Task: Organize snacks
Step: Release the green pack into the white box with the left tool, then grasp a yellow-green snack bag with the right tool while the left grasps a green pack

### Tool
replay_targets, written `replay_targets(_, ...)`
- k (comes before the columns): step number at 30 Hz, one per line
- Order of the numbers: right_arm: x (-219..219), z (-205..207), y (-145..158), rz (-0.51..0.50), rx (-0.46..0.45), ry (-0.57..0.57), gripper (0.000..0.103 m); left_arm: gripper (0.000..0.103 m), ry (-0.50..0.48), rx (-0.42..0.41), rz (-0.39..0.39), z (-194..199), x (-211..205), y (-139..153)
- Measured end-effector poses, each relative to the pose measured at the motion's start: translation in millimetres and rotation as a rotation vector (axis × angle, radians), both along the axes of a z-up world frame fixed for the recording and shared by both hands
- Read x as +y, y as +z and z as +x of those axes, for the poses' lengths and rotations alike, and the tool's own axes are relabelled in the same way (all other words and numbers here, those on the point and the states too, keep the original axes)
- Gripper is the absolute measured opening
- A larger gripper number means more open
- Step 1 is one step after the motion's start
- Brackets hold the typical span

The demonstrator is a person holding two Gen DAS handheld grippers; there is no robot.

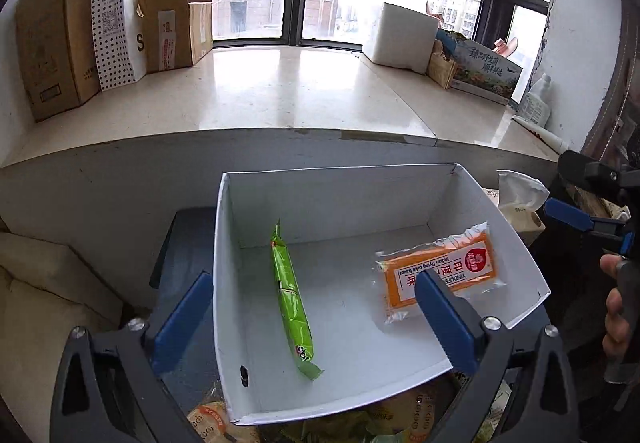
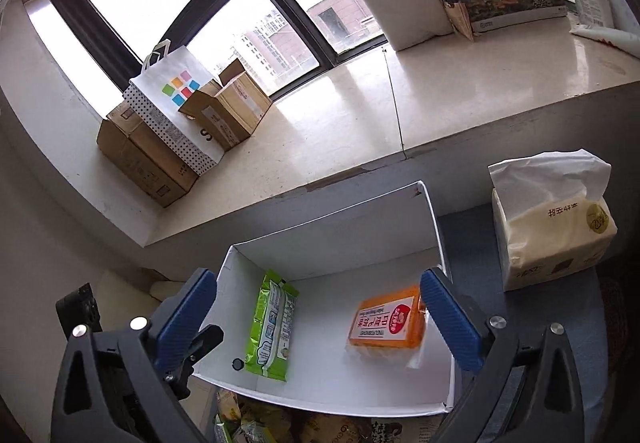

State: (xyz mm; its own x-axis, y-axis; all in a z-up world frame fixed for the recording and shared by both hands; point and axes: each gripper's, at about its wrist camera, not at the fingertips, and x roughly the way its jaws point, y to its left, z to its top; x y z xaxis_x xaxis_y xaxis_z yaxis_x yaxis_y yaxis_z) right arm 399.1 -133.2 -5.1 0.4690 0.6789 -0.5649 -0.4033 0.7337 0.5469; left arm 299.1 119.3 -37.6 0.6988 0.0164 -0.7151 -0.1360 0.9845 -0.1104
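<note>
A: What was found in the open white cardboard box [image 1: 500, 211]?

B: Two snacks were seen on its floor. A long green foil snack packet [image 1: 291, 297] was stood on edge left of centre, and a flat orange cake packet in clear wrap [image 1: 438, 272] was laid toward the right wall. They were kept well apart.

A: And how were the tools held?

B: The left gripper [image 1: 312, 319] was spread wide above the near end of the box, with nothing pinched between its blue-padded fingers [image 1: 182, 317]. The right gripper [image 2: 318, 319] was likewise spread and empty, held over the same box.

A: Was the right gripper caught in the left view?

B: Yes, at the far right edge, gripped by a hand [image 1: 616, 307].

A: What else was noted?

B: A soft pack of white tissues [image 2: 556, 239] was set just beside the box on the right. More snack wrappers [image 1: 360, 425] were glimpsed below the near rim. Brown cardboard cartons [image 2: 144, 155] and a white paper bag with coloured squares [image 2: 180, 99] were lined along the pale stone windowsill [image 1: 288, 91].
</note>
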Motion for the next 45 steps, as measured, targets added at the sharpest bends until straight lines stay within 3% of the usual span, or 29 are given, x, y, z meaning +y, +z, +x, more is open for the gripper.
replay_targets(5, -6, -8, 10, -0.026, -0.028, -0.028, 0.103, 0.103, -0.017, -0.040, 0.041, -17, -6, 7)
replay_targets(8, -7, -23, 19, -0.036, -0.063, -0.008, 0.103, 0.103, -0.032, -0.082, 0.008, -28, -4, 16)
replay_targets(15, -7, -91, 35, -0.070, -0.186, 0.064, 0.103, 0.103, -0.056, -0.122, -0.016, -72, 1, 34)
replay_targets(20, -6, -158, 13, -0.086, -0.243, 0.148, 0.103, 0.103, -0.039, -0.141, 0.046, -135, -2, 37)
replay_targets(24, 11, -191, -24, -0.156, -0.219, 0.218, 0.103, 0.103, -0.005, -0.148, 0.036, -192, 6, 24)
replay_targets(28, 41, -197, -57, -0.241, -0.154, 0.279, 0.103, 0.103, 0.043, -0.112, 0.001, -235, 12, 3)
replay_targets(33, 80, -193, -74, -0.283, -0.126, 0.330, 0.103, 0.103, 0.077, -0.073, -0.037, -271, 14, -17)
replay_targets(45, 147, -161, -119, -0.436, -0.085, 0.367, 0.103, 0.103, 0.096, -0.031, -0.064, -292, 13, -37)
